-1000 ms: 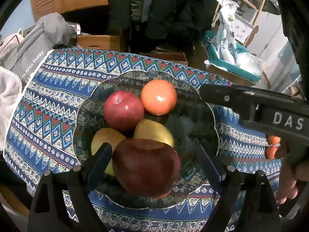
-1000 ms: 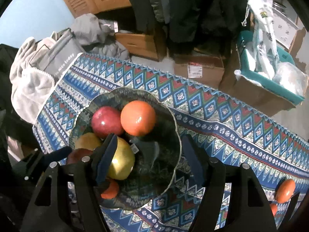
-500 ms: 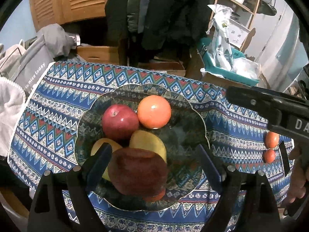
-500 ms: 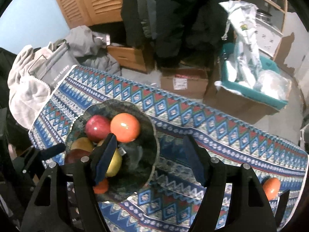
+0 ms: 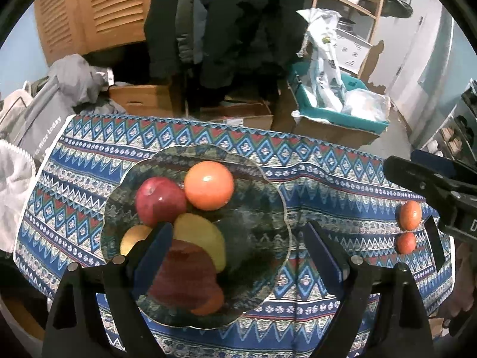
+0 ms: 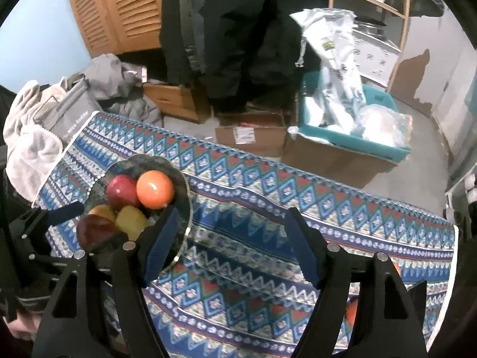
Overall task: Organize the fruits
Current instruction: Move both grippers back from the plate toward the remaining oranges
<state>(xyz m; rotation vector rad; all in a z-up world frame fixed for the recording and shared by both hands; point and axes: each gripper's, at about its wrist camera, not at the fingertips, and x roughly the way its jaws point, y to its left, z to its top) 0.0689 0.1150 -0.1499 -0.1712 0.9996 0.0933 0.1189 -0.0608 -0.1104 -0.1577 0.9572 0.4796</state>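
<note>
A dark patterned plate (image 5: 268, 208) sits on the blue patterned tablecloth (image 5: 328, 185). It holds an orange (image 5: 208, 185), a red apple (image 5: 160, 200), a yellow pear (image 5: 199, 235), a second yellow fruit (image 5: 134, 237), a dark red apple (image 5: 184, 274) and a small orange fruit (image 5: 208, 305). My left gripper (image 5: 235, 253) is open and empty above the plate's near side. My right gripper (image 6: 231, 238) is open and empty over bare cloth right of the plate (image 6: 183, 191). Two small oranges (image 5: 410, 214) (image 5: 406, 243) lie at the cloth's right end.
Beyond the table's far edge stand cardboard boxes (image 6: 250, 132), a teal bin with plastic bags (image 6: 351, 137), hanging dark coats (image 5: 226, 24) and a wooden shelf (image 6: 384, 29). Grey and white clothes (image 5: 18, 185) are piled at the left.
Both grippers have pulled back and up from the plate. The right gripper has also swung right, from over the plate to over bare cloth. The fruits have not moved.
</note>
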